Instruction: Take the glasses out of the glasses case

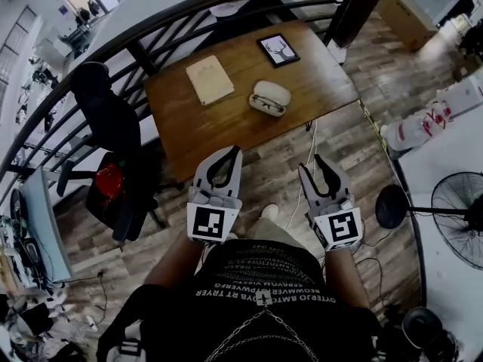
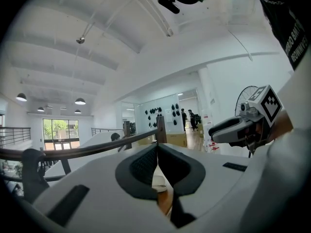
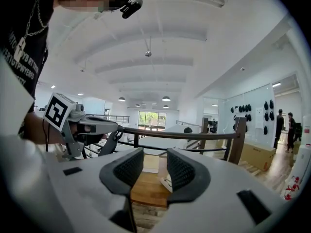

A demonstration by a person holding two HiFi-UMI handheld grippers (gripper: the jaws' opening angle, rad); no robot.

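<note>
A white glasses case [image 1: 269, 98] lies open on the wooden table [image 1: 226, 127], right of centre, with dark-rimmed glasses in it. Both grippers hang over the floor, short of the table's near edge and apart from the case. My left gripper [image 1: 237, 151] has its jaws touching at the tips and holds nothing; in its own view the left gripper [image 2: 156, 148] is shut. My right gripper [image 1: 311, 164] is open and empty. In the right gripper view the case [image 3: 166, 182] shows low in the gap of the right gripper [image 3: 155, 165].
A beige notebook [image 1: 210, 79] and a dark picture frame [image 1: 278, 49] share the table. A dark curved railing [image 1: 151, 21] runs behind it. A black chair [image 1: 113, 119] stands at the left, a floor fan [image 1: 460, 217] at the right.
</note>
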